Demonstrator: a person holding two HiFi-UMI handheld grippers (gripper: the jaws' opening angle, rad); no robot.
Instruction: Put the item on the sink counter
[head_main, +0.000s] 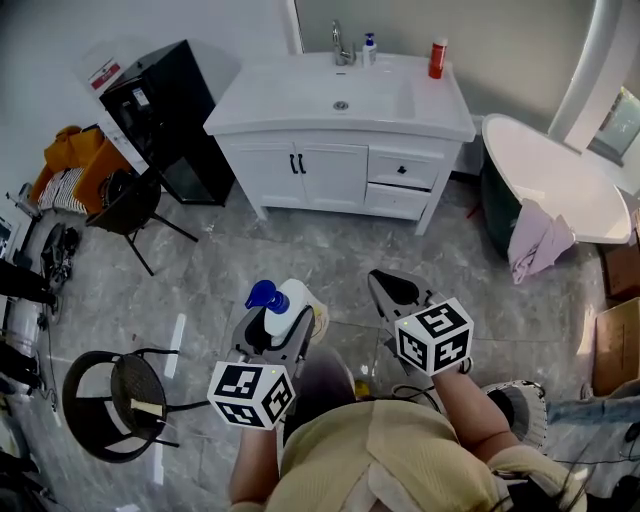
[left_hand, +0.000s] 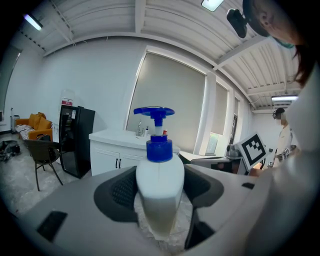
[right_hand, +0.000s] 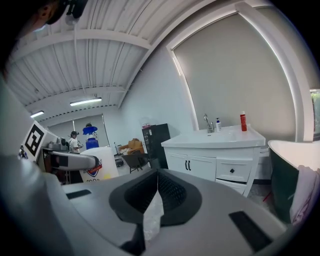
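White pump bottle (head_main: 293, 300) with a blue top is clamped upright in the left tongs (head_main: 278, 330), out over the grey floor (head_main: 240, 250) and well apart from the sink surface (head_main: 290, 95), and the right tongs (head_main: 385, 285) are just pressed together, empty.

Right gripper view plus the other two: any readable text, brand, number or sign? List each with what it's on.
No text reads cleanly in any view.
Pump bottle: blue and red shield logo with print, blurred and partly hidden, unreadable.
Black cabinet: red and white sticker on top, too small to read.
Red bottle: no legible print.
Marker cubes: square patterns only, no letters.
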